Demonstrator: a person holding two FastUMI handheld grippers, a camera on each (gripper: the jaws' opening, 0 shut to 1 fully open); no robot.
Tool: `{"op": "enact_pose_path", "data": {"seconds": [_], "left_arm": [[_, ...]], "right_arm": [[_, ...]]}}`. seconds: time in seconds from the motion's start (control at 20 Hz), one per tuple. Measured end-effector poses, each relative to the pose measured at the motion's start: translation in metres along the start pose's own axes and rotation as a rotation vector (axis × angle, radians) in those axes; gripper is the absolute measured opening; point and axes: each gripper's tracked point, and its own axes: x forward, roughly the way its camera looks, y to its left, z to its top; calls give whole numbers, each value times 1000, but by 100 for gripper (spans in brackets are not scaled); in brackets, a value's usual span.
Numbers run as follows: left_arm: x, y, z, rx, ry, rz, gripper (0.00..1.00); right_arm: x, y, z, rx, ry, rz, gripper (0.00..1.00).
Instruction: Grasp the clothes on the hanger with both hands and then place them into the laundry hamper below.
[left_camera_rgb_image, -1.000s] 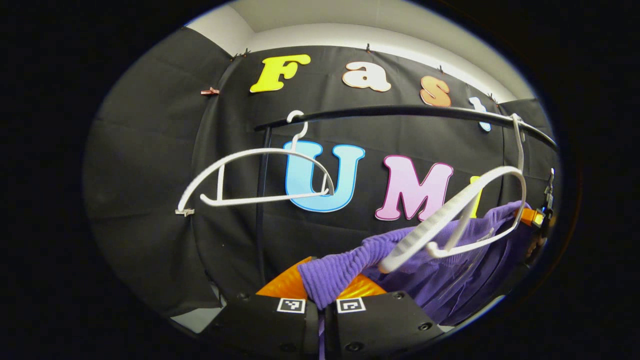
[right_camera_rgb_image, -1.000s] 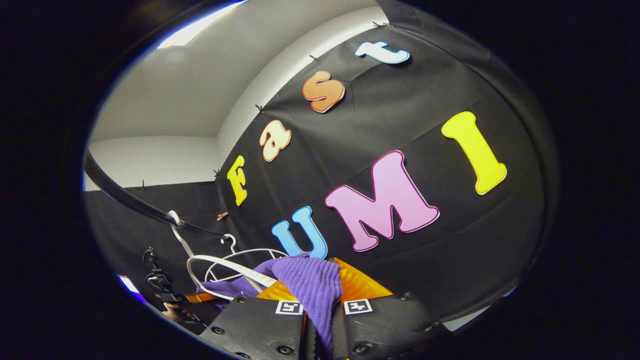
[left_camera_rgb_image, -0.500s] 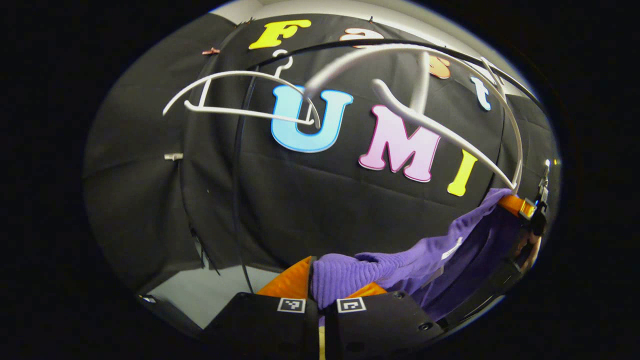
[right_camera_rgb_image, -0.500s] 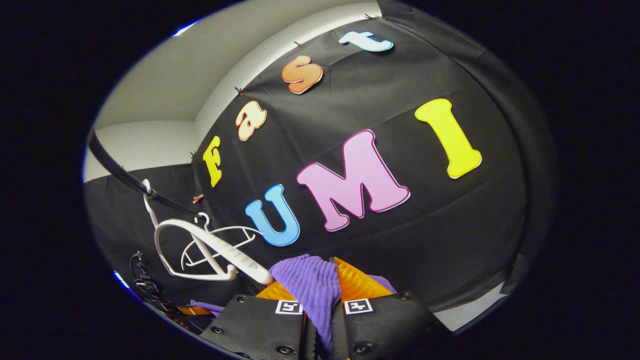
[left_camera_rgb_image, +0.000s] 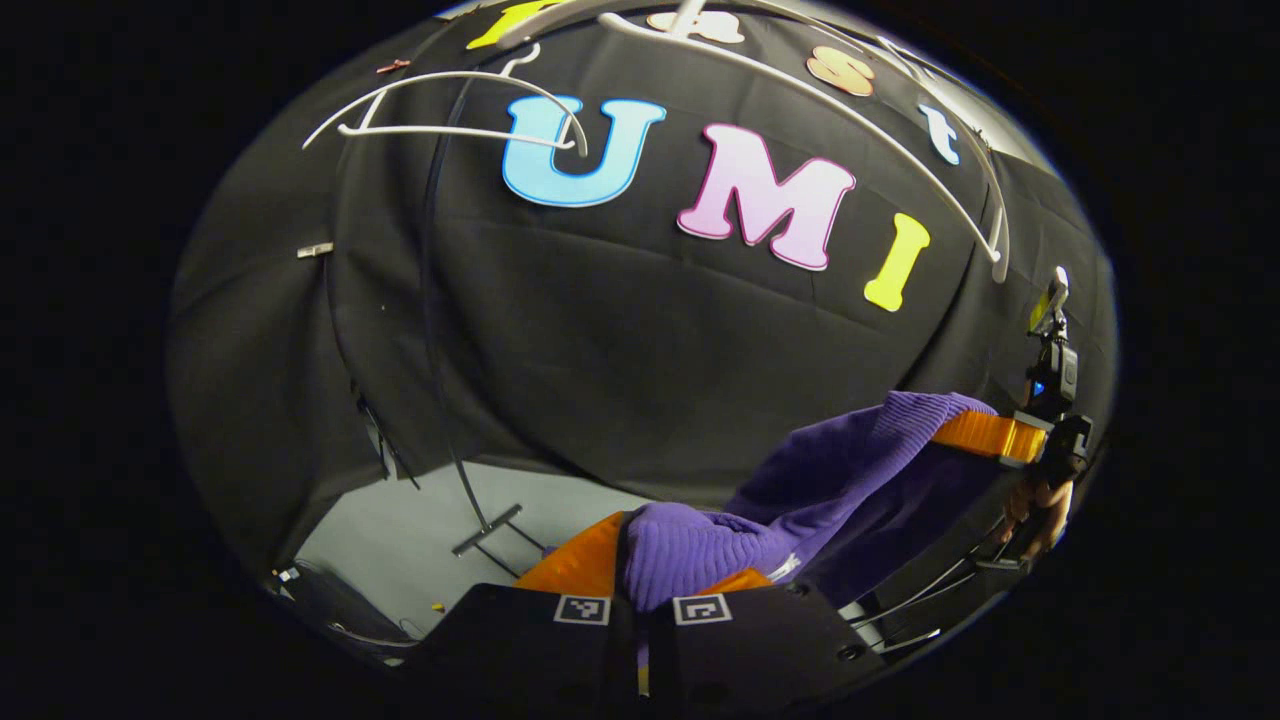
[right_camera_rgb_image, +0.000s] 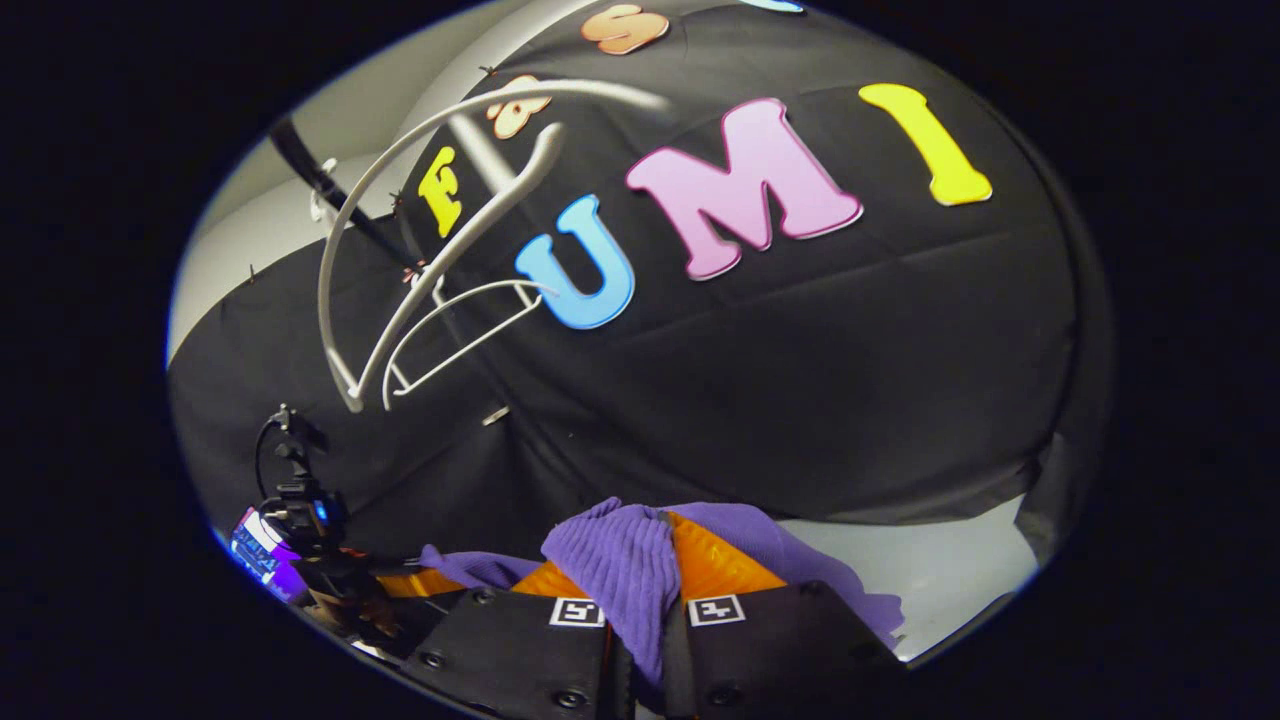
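Observation:
A purple knitted garment hangs stretched between both grippers, off its hanger. My left gripper is shut on one bunched end of it at the bottom of the left gripper view. At the right edge of that view the right gripper pinches the other end, with a hand behind it. In the right gripper view my right gripper is shut on purple garment cloth, and the left gripper shows low on the left. The bare white hanger hangs above.
Two white hangers hang on a black curved rail near the top. The rail's thin black stand drops to a foot on the grey floor. Metal wires show at the lower right.
Both grippers have come down with the garment. It has slid off the white hanger, which now hangs bare above. The rail and hangers have risen in both views, and floor has come into sight.

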Motion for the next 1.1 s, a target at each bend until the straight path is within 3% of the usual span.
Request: {"op": "enact_pose_path", "data": {"seconds": [0.05,0.15,0.2,0.3,0.35,0.5,0.65,0.85,1.1], "left_arm": [[1,-9,-5,-3,8,-17,9],[-1,-20,-6,-7,10,-46,9],[-2,-22,-7,-6,12,-50,8],[-1,-18,-19,-11,51,-31,9],[-2,-13,-30,-29,86,-2,9],[1,-21,-52,-120,190,3,9],[9,-22,-82,-155,313,18,9],[13,-30,-119,-337,469,49,8],[4,-28,-136,-362,562,112,9]], "right_arm": [[2,20,-13,4,31,42,20],[7,51,-35,1,90,102,15],[10,56,-48,0,120,106,20],[9,46,-71,-36,176,52,16],[9,37,-81,-88,204,9,22],[1,5,-117,-175,315,-112,22],[-14,-5,-146,-142,400,-174,21],[-21,-24,-168,-109,485,-265,21],[-29,-39,-196,-81,607,-326,22]]}}
